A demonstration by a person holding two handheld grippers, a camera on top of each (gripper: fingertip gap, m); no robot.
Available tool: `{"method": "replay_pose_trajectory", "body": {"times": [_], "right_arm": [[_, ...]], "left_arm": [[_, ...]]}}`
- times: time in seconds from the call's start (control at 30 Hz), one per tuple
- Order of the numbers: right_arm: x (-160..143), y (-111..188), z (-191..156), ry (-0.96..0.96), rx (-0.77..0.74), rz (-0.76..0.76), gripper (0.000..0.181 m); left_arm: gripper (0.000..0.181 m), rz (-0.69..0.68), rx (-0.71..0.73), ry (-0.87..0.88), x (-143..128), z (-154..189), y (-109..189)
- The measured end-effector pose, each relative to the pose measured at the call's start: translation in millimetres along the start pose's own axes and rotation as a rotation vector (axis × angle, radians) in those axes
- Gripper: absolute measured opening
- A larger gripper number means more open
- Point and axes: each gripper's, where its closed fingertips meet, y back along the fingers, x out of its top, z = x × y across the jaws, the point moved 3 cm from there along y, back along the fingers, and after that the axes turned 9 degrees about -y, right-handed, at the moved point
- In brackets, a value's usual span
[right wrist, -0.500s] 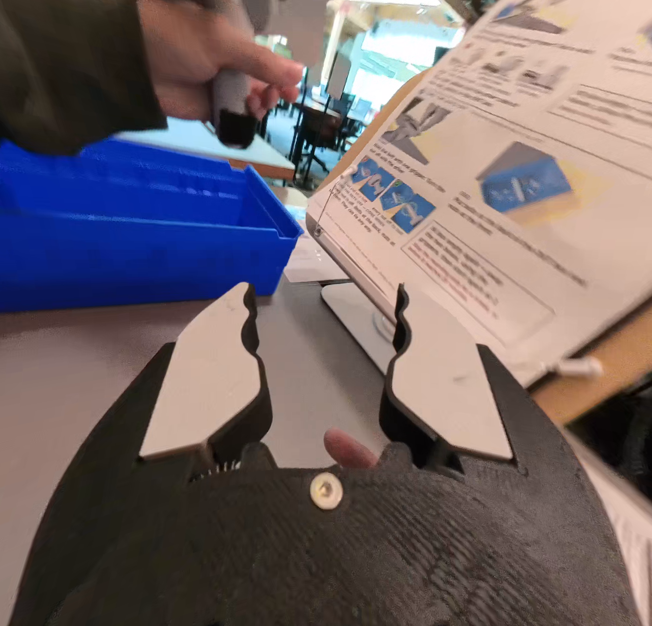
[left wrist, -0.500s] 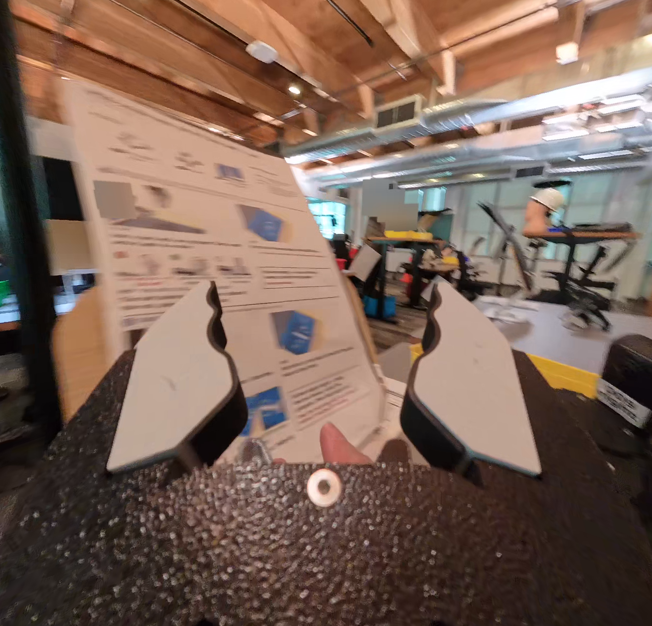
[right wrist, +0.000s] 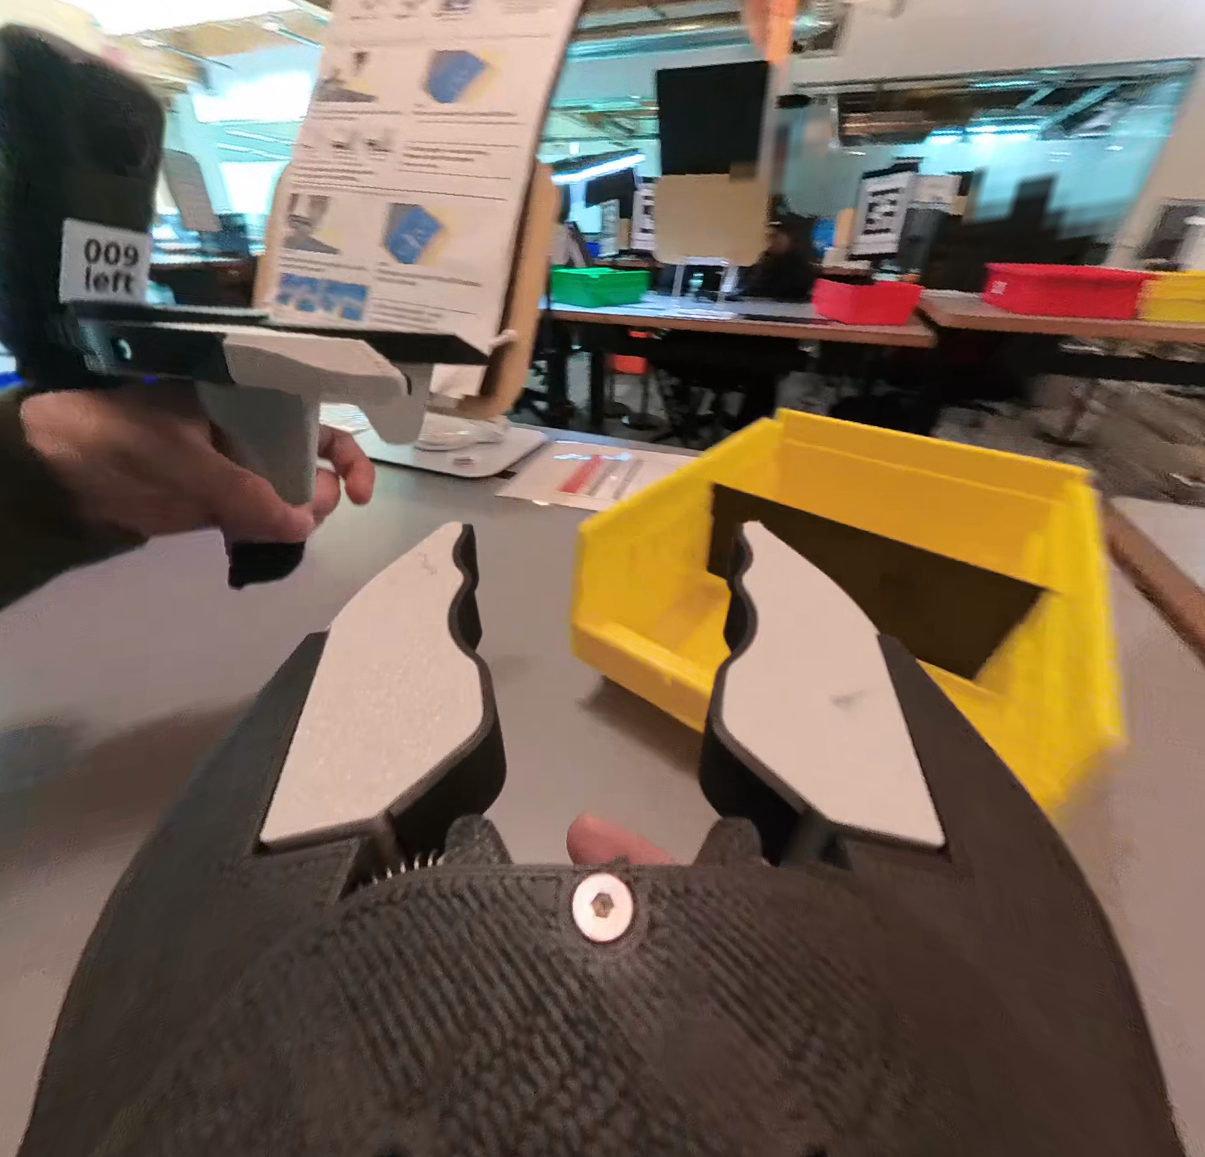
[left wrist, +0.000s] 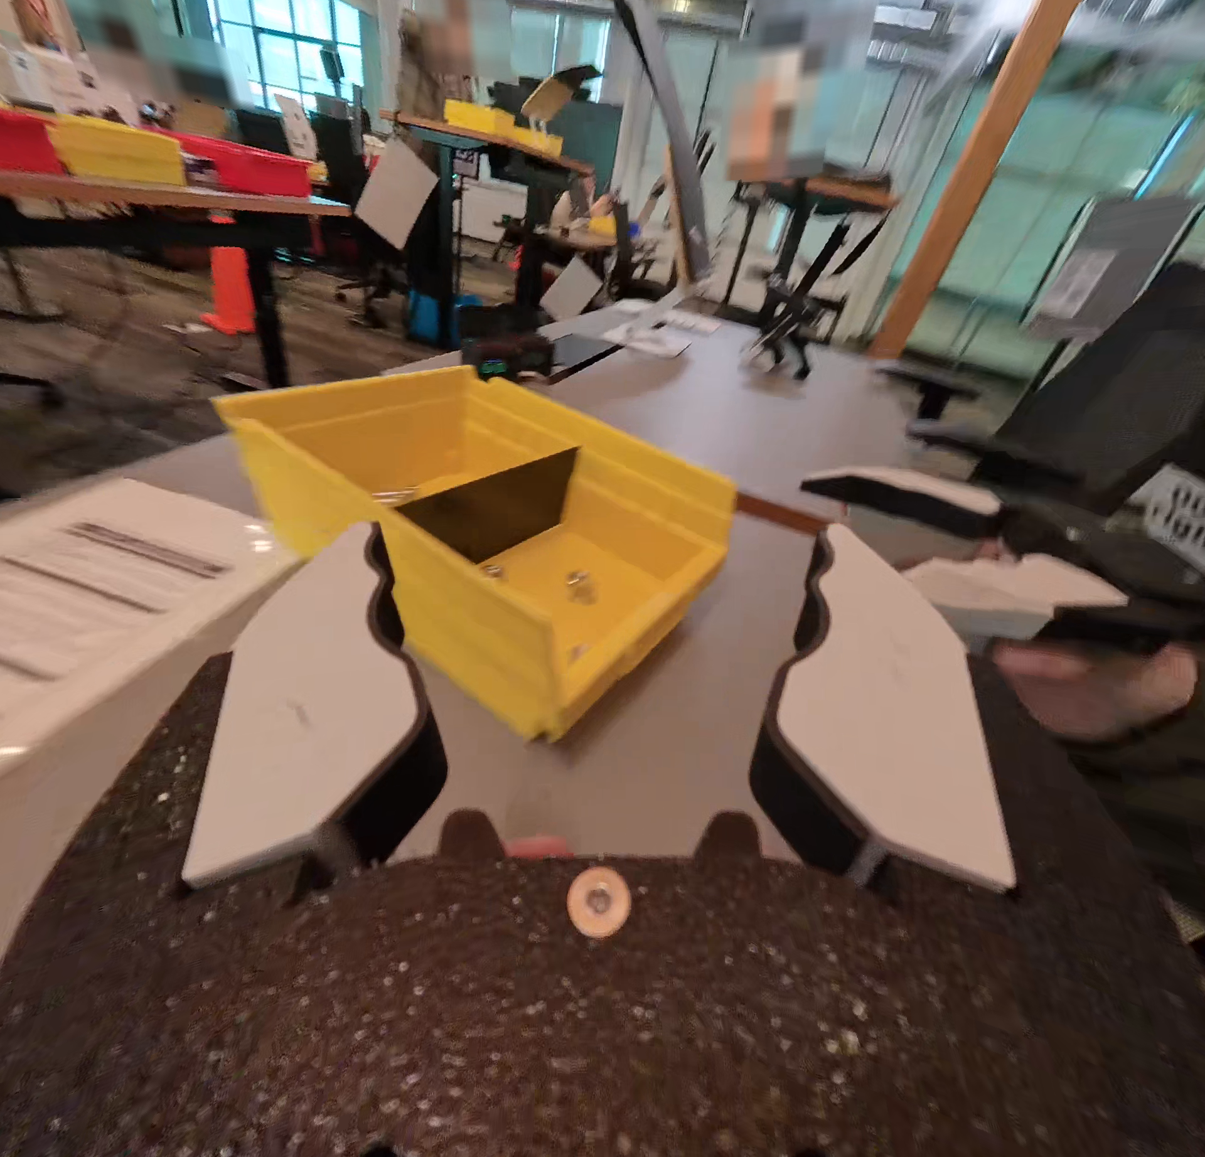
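Observation:
A yellow bin (left wrist: 554,624) with a black divider (left wrist: 495,506) stands on the grey table (left wrist: 717,721). Small metal parts (left wrist: 577,581) lie in its near compartment. My left gripper (left wrist: 600,539) is open and empty, held just short of the bin's near corner. In the right wrist view the bin (right wrist: 978,539) sits ahead to the right. My right gripper (right wrist: 603,539) is open and empty above the table (right wrist: 195,637), its right finger in front of the bin. The other gripper (right wrist: 313,376), held by a hand, shows at the left.
An instruction sheet on a stand (right wrist: 430,148) rises behind the bin, with a sheet of small tools (right wrist: 600,474) at its foot. A white sheet (left wrist: 98,578) lies left. A black office chair (left wrist: 1108,408) stands right. Tables with coloured bins (right wrist: 1056,288) are behind.
Both grippers have swung away from the instruction sheet and down toward the yellow bin. The blue bin has left the right wrist view. Both stay open.

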Motion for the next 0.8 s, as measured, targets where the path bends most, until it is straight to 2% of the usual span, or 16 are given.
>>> {"method": "replay_pose_trajectory", "body": {"times": [0.07,0.1,0.17,0.23,0.3,0.37,0.47,0.53,0.63,0.7,0.8], "right_arm": [[-1.4,27.4,17.9,0.000,-0.060,0.012,0.075],[-3.0,38.9,25.3,0.018,-0.089,0.007,0.076],[-7.0,58.8,39.7,0.066,-0.168,-0.016,0.077],[-18.7,75.9,60.1,0.079,-0.309,-0.119,0.077],[-31.9,90.7,77.8,0.080,-0.432,-0.226,0.079],[-38.3,97.7,90.0,0.100,-0.498,-0.273,0.081],[-40.6,101.9,103.1,0.122,-0.564,-0.316,0.084],[-42.3,102.5,107.9,0.132,-0.583,-0.342,0.085],[-44.8,102.1,108.0,0.133,-0.582,-0.357,0.085],[-47.5,100.7,107.4,0.152,-0.576,-0.373,0.085],[-50.1,99.1,106.3,0.153,-0.565,-0.387,0.085]], "left_arm": [[0.131,-0.022,0.067,0.101,-13.2,6.8,-30.2],[0.132,-0.063,0.133,0.123,-21.6,5.6,-44.5],[0.132,-0.205,0.235,0.088,-39.3,4.7,-65.8],[0.131,-0.303,0.340,0.023,-47.6,-2.0,-77.1],[0.113,-0.329,0.354,0.023,-48.1,-6.1,-87.1],[0.096,-0.411,0.407,0.019,-54.8,-20.7,-93.0],[0.091,-0.652,0.449,0.040,-83.2,-42.5,-97.3],[0.076,-0.813,0.483,0.037,-102.6,-56.3,-93.7],[0.054,-0.852,0.442,0.099,-108.7,-62.8,-97.3],[0.040,-0.876,0.388,0.063,-109.9,-60.8,-99.7],[0.032,-0.915,0.405,-0.012,-110.4,-64.7,-98.1]]}}
